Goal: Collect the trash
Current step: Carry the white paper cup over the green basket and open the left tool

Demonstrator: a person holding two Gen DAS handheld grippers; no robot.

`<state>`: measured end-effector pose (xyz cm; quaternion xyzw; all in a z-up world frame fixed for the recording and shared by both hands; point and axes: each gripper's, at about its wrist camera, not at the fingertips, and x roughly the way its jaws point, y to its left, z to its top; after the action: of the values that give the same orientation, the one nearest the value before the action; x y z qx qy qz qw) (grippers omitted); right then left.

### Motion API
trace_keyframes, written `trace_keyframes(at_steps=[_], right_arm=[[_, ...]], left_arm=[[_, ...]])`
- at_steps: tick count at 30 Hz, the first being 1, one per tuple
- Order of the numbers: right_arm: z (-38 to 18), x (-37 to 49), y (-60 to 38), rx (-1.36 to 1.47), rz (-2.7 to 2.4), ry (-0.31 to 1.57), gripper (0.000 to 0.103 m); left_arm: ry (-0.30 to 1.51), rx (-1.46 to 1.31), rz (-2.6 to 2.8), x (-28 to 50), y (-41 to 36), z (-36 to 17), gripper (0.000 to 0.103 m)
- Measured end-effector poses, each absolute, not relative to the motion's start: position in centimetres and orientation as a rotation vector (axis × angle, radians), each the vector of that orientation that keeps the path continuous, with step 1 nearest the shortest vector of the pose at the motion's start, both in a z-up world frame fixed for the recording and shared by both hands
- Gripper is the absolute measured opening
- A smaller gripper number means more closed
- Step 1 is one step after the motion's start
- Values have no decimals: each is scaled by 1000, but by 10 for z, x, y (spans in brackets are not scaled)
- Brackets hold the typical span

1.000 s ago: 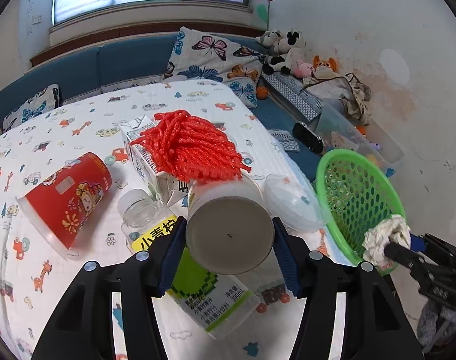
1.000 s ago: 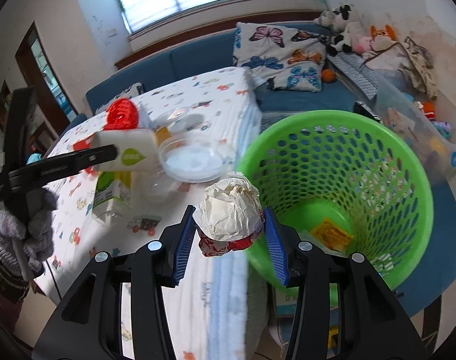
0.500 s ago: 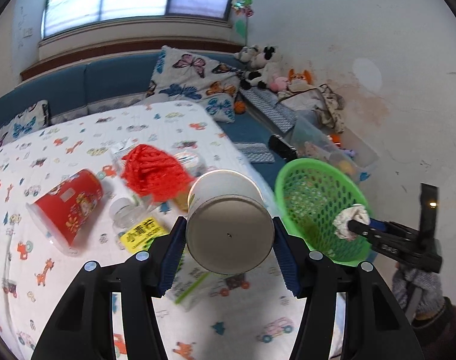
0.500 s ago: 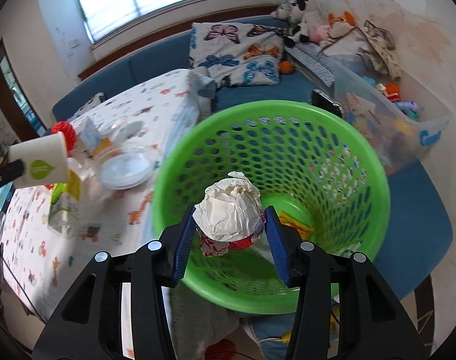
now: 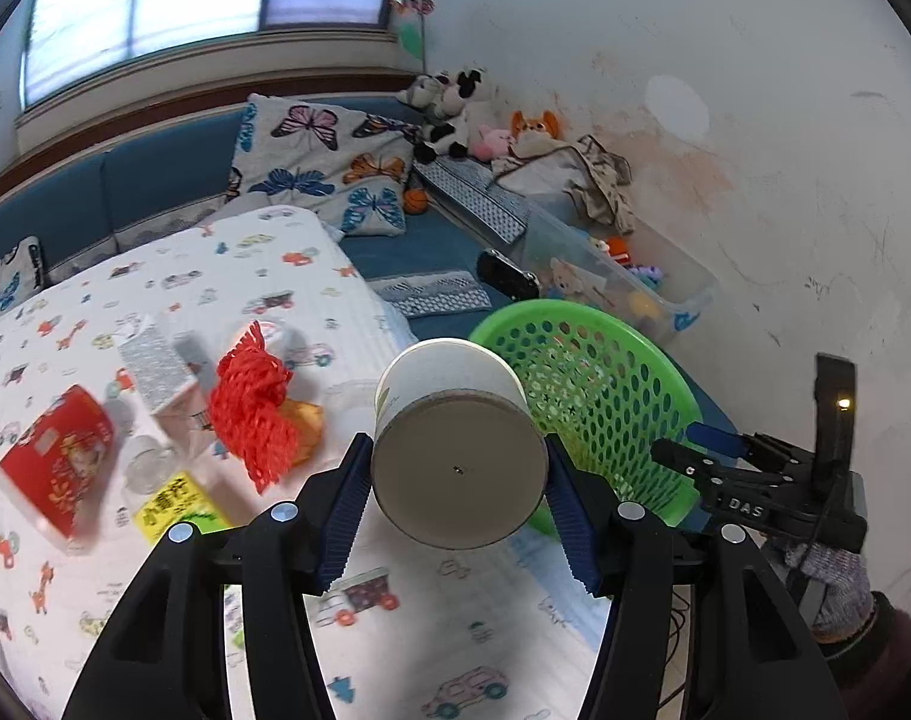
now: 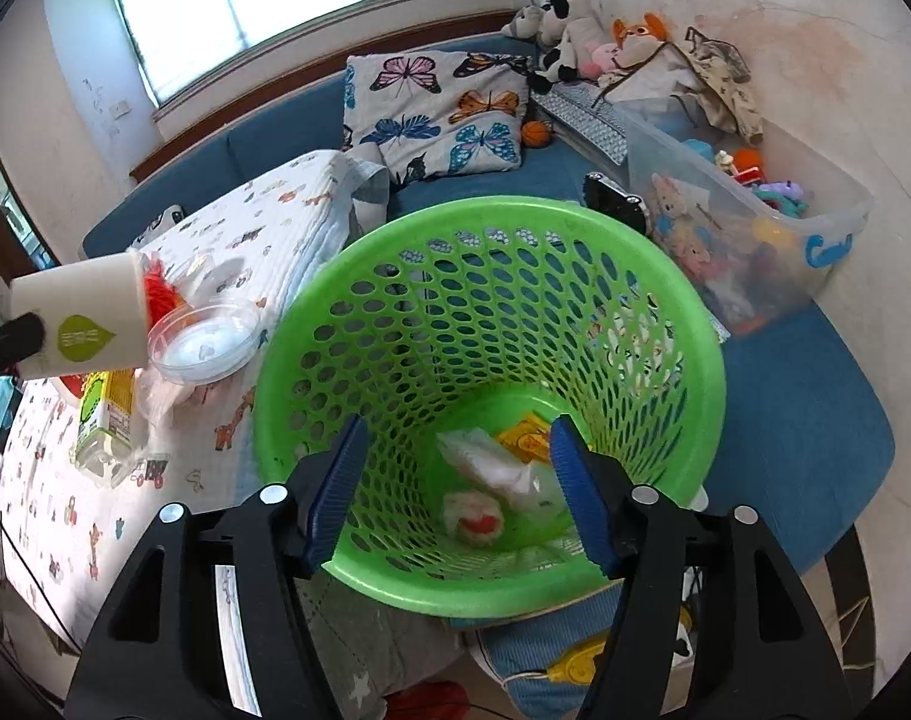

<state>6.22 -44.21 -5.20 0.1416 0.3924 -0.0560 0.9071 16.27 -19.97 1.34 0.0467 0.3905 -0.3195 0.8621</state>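
Two grippers share the scene: going left to right, a red cup (image 5: 56, 468), a carton (image 5: 155, 369) and red netting (image 5: 251, 405) lie on the desk (image 5: 173, 282) with its cartoon-print cloth, and bare cloth stretches toward the desk's far edge. Next, the left gripper (image 5: 458, 489) is clamped on a white paper cup (image 5: 458, 450), bottom toward the camera, held over the desk's right edge just beside the green basket (image 5: 665, 384). Further right, the right gripper (image 6: 458, 480) hangs over the basket's mouth with its jaws spread apart and nothing between them (a crumpled wad (image 6: 473, 516) and other wrappers lie on the basket floor).
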Motion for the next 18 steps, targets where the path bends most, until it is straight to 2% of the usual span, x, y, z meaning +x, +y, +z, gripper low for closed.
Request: trace_keyframes(at_steps=[18], right_arm=[[-43, 34, -444, 316, -123, 784, 75]], left_arm=[[896, 159, -733, 168, -259, -14, 55]])
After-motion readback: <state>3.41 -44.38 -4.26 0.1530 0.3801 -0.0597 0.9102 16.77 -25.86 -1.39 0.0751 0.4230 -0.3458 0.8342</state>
